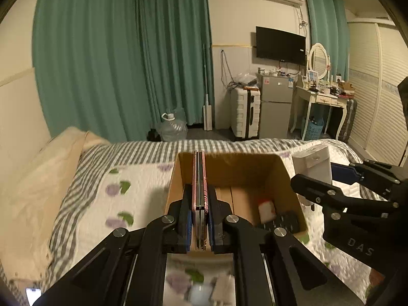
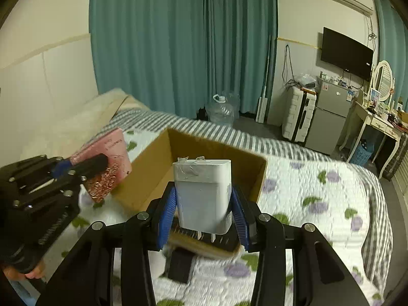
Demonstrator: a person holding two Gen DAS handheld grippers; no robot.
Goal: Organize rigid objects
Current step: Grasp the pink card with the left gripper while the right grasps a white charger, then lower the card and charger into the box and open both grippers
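Cardboard box (image 2: pixel 204 153) lies just ahead, below both grippers: our right gripper (image 2: pixel 204 216) clamps the upright white charger (image 2: pixel 202 193), our left gripper (image 1: pixel 199 219) clamps the pink notebook (image 1: pixel 199 178) edge-on.

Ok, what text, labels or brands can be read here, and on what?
"DAS": on the right gripper body; any further letters are cut off.
Pink notebook cover, held by the left gripper: script too blurred.
TV logo, fridge stickers: too small.

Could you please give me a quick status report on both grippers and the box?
Left gripper shut on pink notebook, above cardboard box. Right gripper shut on white charger, over box. Box already holds small items; nothing blocking.
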